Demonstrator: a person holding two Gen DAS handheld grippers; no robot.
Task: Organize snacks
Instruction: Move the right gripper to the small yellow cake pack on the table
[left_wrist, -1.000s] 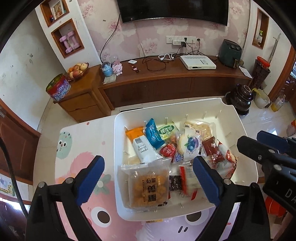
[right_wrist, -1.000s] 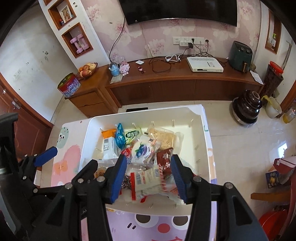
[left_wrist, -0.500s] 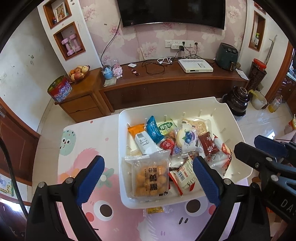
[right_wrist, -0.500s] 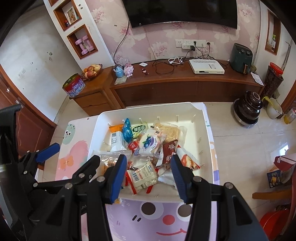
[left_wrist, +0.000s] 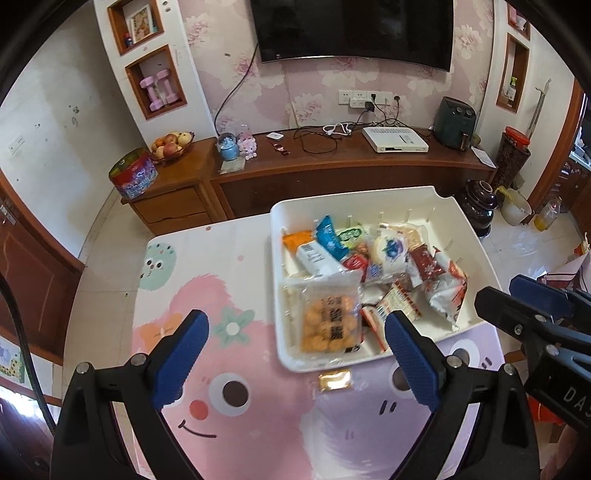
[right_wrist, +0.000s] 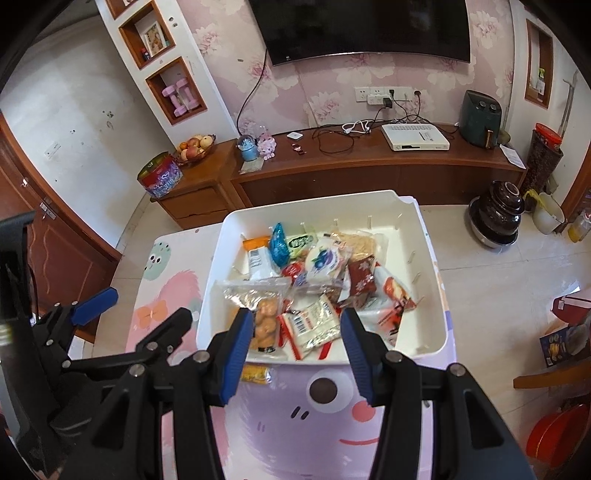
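You hold both the left gripper (left_wrist: 295, 363) and right gripper (right_wrist: 293, 358) parted and empty, because the snacks (left_wrist: 369, 273) already lie heaped in the white tray (left_wrist: 369, 199) at twelve o'clock, one gold packet (left_wrist: 335, 380) stranded at its six o'clock edge.

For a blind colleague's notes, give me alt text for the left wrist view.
A white tray heaped with wrapped snacks sits on a pink cartoon table mat. The open, empty left gripper hovers near it; a small gold packet lies outside the tray.
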